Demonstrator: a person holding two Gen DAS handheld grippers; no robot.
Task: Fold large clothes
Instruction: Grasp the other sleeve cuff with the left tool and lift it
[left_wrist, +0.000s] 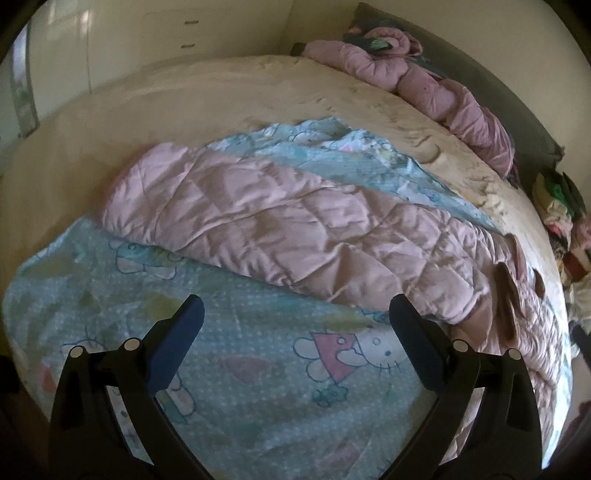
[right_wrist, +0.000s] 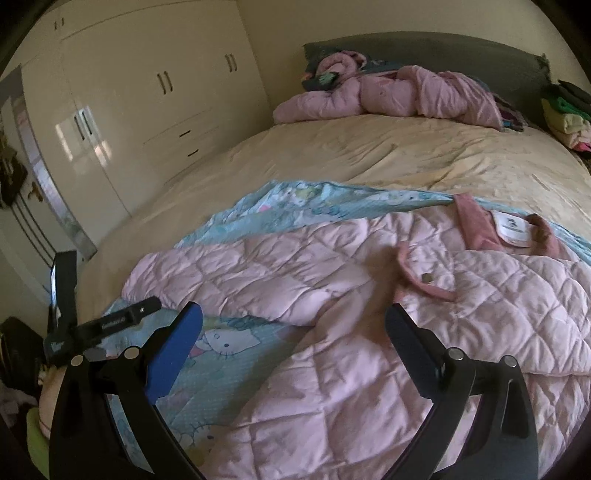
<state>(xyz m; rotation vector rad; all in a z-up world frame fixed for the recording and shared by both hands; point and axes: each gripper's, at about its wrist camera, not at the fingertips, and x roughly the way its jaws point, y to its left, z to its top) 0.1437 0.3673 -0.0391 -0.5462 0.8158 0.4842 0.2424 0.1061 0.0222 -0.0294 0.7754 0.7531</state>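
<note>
A pink quilted jacket (right_wrist: 369, 280) lies spread on a pale blue cartoon-print blanket (left_wrist: 258, 369), which itself rests on a bed (right_wrist: 369, 155) with a cream cover. In the right wrist view the jacket's collar (right_wrist: 476, 225), darker pink with a white label (right_wrist: 513, 229) inside, points toward the far right, and a snap flap (right_wrist: 424, 277) lies on the chest just near of it. One sleeve (right_wrist: 229, 273) stretches out to the left across the blanket.

The right gripper (right_wrist: 293, 325) hovers above the jacket's near part, its blue-padded fingers (right_wrist: 173, 354) spread wide and holding nothing. The left gripper (left_wrist: 295, 314) hangs over bare blanket, near of the sleeve, fingers (left_wrist: 177, 339) likewise wide apart and empty; part of that left tool seems to show at the left edge of the right wrist view.

At the far end of the bed, against a dark headboard (right_wrist: 424, 48), a second pink padded garment (right_wrist: 388, 96) lies crumpled. A stack of folded clothes (right_wrist: 565, 110) sits at the far right. A cream wardrobe (right_wrist: 147, 92) with dark handles stands along the left wall.
</note>
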